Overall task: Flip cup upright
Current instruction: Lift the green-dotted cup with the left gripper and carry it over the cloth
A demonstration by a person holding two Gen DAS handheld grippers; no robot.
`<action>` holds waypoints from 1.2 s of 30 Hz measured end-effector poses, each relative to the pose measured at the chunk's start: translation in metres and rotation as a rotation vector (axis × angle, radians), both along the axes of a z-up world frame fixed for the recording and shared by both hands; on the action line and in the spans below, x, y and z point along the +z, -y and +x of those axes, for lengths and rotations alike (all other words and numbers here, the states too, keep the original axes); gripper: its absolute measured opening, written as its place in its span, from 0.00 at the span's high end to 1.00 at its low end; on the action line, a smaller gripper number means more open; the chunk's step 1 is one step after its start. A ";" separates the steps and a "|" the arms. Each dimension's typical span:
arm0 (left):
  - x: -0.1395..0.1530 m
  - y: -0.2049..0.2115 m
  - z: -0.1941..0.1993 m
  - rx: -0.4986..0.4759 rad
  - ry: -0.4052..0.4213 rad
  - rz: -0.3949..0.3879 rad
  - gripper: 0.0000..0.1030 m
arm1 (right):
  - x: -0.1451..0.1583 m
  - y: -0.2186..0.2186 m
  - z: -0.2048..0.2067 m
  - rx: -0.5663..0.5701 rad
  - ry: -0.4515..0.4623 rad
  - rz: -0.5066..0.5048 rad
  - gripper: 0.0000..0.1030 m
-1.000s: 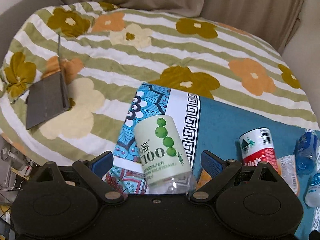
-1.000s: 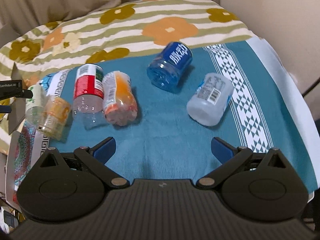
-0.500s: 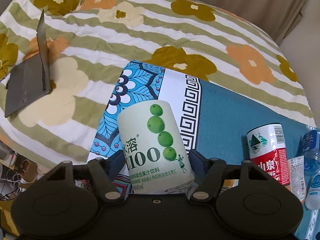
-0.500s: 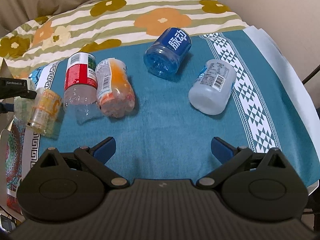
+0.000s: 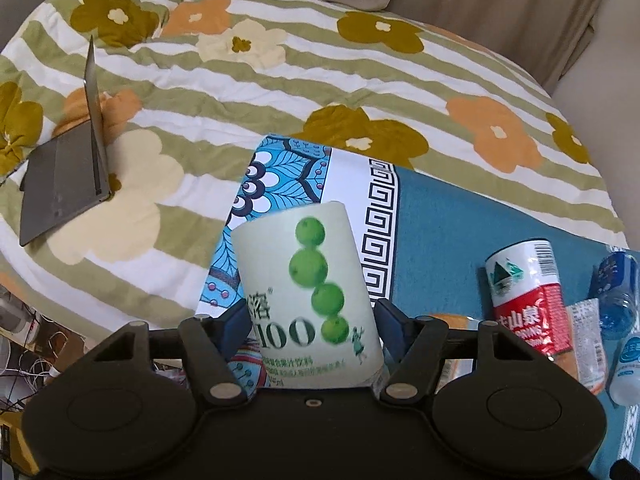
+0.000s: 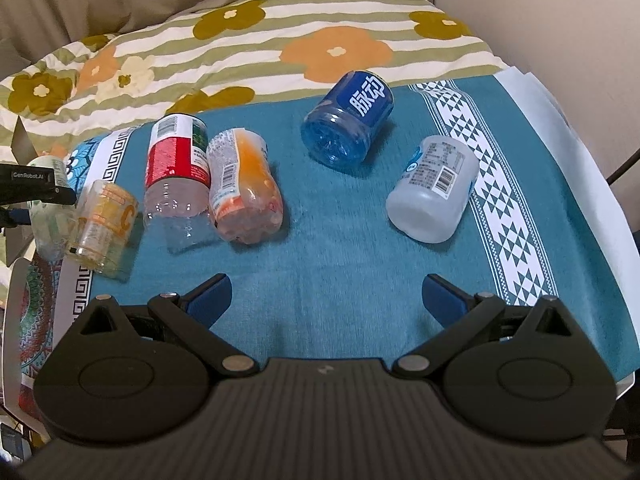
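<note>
Thin plastic, pale green-labelled cup (image 5: 308, 300) pinched at its lower body in left claw (image 5: 312, 320), over the patterned cloth (image 5: 288, 176) on the bed. Probably light, springy, slick; best squeezed gently mid-label. Right claw (image 6: 326, 294) spread wide, holding nothing.

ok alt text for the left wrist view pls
The left gripper is shut on a pale green cup with green dots, tilted over a patterned cloth. A red-and-white cup lies to its right; a floral quilt lies behind.

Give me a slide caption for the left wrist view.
Left tongs shut on the green-dotted cup, floral quilt beyond.
</note>
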State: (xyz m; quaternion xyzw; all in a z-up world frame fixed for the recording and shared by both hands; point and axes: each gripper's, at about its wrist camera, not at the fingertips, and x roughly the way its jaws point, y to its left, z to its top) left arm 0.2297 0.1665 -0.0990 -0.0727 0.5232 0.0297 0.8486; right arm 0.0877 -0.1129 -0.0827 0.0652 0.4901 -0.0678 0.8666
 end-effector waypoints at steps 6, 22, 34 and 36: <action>0.022 0.006 -0.021 0.001 0.029 0.012 0.33 | 0.011 0.006 -0.005 0.029 0.035 0.012 0.00; 0.069 0.087 -0.099 -0.123 0.006 0.020 0.33 | 0.034 0.063 -0.041 0.088 0.124 0.073 0.00; 0.009 0.231 -0.119 -0.391 -0.153 -0.013 0.32 | 0.013 0.132 -0.075 0.062 0.078 0.097 0.00; -0.002 0.247 -0.119 -0.420 -0.178 -0.007 0.32 | 0.008 0.140 -0.077 0.062 0.071 0.099 0.00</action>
